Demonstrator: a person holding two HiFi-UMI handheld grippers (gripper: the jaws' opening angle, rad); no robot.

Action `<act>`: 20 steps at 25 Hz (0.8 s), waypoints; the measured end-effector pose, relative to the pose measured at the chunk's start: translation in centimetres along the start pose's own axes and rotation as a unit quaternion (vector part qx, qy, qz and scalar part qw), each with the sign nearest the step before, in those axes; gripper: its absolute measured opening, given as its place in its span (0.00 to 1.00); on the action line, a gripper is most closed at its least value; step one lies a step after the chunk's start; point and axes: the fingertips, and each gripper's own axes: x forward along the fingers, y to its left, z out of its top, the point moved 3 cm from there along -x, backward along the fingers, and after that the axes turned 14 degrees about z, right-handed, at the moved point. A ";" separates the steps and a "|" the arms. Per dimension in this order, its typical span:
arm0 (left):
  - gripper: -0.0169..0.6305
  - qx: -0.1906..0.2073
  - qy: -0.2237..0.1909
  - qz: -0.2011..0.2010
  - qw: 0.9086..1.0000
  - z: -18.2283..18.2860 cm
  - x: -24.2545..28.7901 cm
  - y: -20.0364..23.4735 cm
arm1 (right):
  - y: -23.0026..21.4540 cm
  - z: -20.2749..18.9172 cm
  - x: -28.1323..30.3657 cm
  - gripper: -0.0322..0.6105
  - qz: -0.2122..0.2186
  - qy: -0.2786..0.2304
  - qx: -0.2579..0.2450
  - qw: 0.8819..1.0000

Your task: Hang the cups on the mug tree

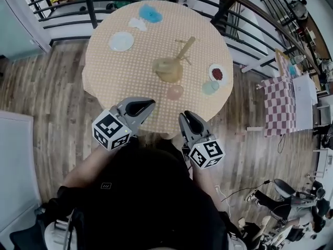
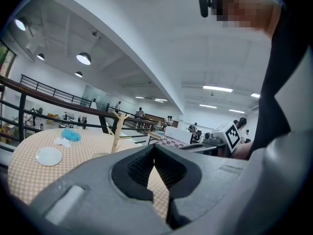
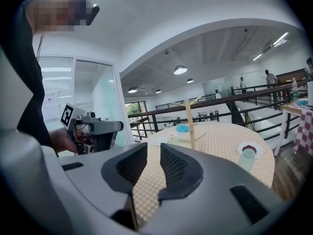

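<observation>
A wooden mug tree (image 1: 178, 56) stands on its round base in the middle of the round table (image 1: 109, 77), which has a dotted cloth. In front of the tree sit a pink cup (image 1: 175, 91) and a pale green cup (image 1: 210, 87). Both grippers hover at the table's near edge, short of the cups. My left gripper (image 1: 150, 104) is shut and empty, its pads (image 2: 142, 165) meeting. My right gripper (image 1: 186, 116) stands slightly open, with a narrow gap and nothing between the pads (image 3: 173, 166). The tree (image 3: 188, 120) and the green cup (image 3: 247, 159) lie ahead of it.
On the table are a white plate (image 1: 121, 41), a blue object (image 1: 151, 13), a crumpled white napkin (image 1: 138, 23) and a small dish with something red (image 1: 217, 74). A black railing (image 1: 93, 7) runs behind the table. A checked cloth (image 1: 279, 105) hangs to the right over the wooden floor.
</observation>
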 end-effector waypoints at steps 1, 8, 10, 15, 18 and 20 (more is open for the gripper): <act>0.04 0.000 0.000 0.003 1.000 0.0 0.3 0.3 | -0.5 -0.2 0.3 0.20 0.003 0.006 -0.003 1.000; 0.04 -0.002 -0.003 0.061 0.998 0.6 4.8 1.5 | -6.5 -1.2 1.7 0.29 0.054 0.054 -0.015 0.997; 0.04 -0.005 -0.018 0.105 0.994 1.1 6.2 1.9 | -8.5 -1.3 1.8 0.30 0.079 0.069 -0.022 0.994; 0.04 -0.014 -0.053 0.202 0.978 2.0 8.9 1.8 | -13.2 -0.2 1.5 0.34 0.150 0.093 -0.055 0.983; 0.04 -0.022 -0.055 0.248 0.967 1.5 10.1 1.5 | -15.8 -0.4 1.6 0.39 0.182 0.100 -0.068 0.976; 0.04 -0.028 -0.056 0.271 0.961 1.2 10.6 0.9 | -17.0 -0.7 1.6 0.43 0.200 0.103 -0.073 0.972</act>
